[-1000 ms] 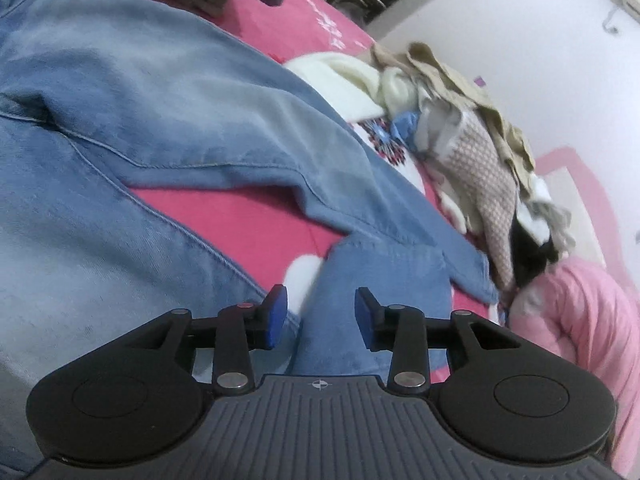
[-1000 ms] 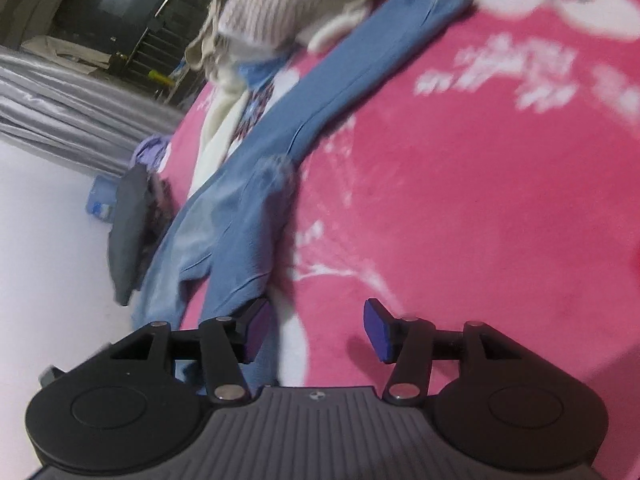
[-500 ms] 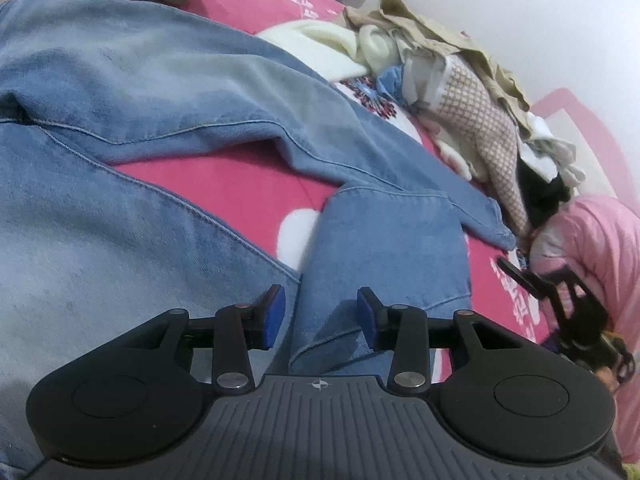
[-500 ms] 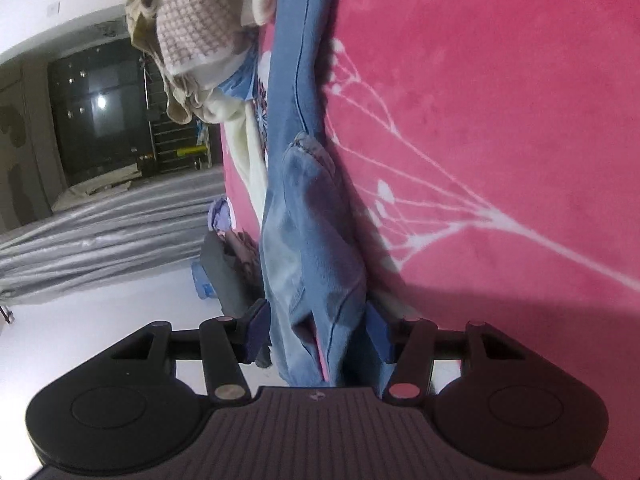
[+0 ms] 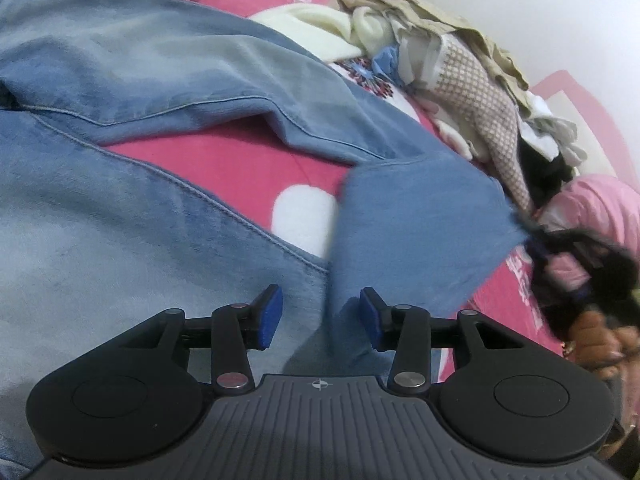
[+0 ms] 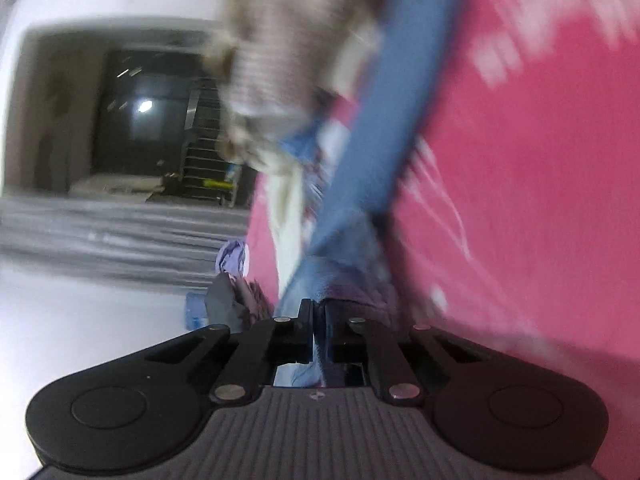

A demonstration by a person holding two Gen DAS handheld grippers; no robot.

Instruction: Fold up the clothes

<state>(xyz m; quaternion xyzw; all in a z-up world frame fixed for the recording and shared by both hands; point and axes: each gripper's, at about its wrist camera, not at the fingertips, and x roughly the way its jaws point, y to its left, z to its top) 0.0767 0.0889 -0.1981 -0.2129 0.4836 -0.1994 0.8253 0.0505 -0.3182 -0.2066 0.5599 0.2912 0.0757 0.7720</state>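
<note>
A pair of light blue jeans lies spread on a pink bed cover. One leg's end is folded back and lifted at the right. My left gripper is open, just above the jeans, with the folded leg's lower edge between its blue pads. My right gripper is shut on the blue denim of the leg; that view is blurred. The right gripper also shows in the left wrist view as a dark blur at the leg's far corner.
A heap of other clothes lies at the far side of the bed by the white wall. A pink bundle lies at the right. In the right wrist view, a dark doorway and small clothes show beyond the bed's edge.
My right gripper has closed on the jeans leg and swung it up and over. In the left wrist view the leg end has lifted and shifted. My left gripper stays open.
</note>
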